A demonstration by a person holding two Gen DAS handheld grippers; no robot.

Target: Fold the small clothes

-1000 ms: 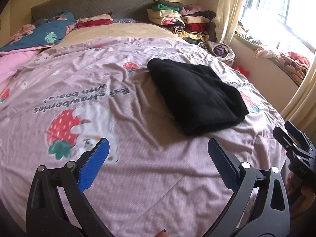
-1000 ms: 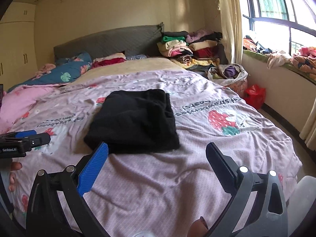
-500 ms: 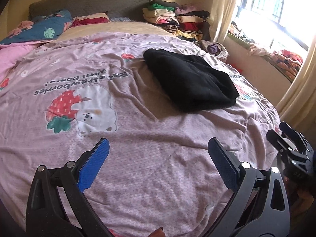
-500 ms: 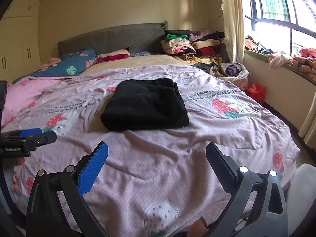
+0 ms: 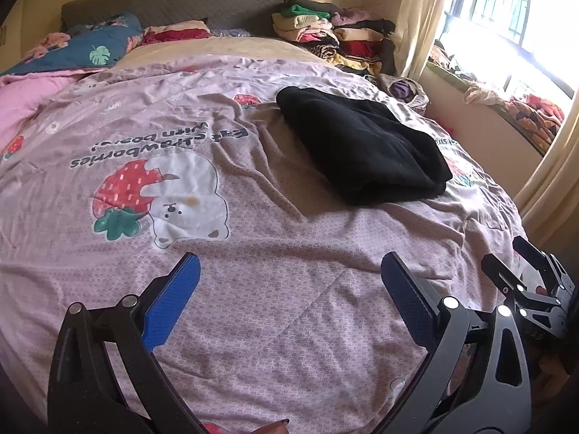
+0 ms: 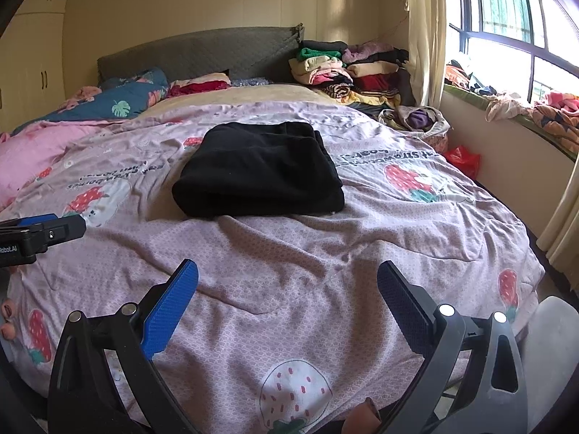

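A folded black garment (image 5: 362,148) lies on the pink strawberry-print bedspread (image 5: 282,264), right of centre in the left wrist view and mid-bed in the right wrist view (image 6: 260,170). My left gripper (image 5: 289,282) is open and empty, held above the near part of the bed, well short of the garment. My right gripper (image 6: 287,282) is open and empty near the bed's foot edge. The right gripper also shows at the right edge of the left wrist view (image 5: 524,275). The left gripper also shows at the left edge of the right wrist view (image 6: 39,231).
A pile of folded clothes (image 6: 347,68) sits at the bed's far right corner by the grey headboard (image 6: 202,54). Pillows and a pink quilt (image 6: 32,144) lie far left. A window sill with clothes (image 6: 524,108) runs along the right, with a red bag (image 6: 463,157) below.
Both grippers have pulled back from the black garment toward the foot of the bed. The garment has not moved. Both stay open.
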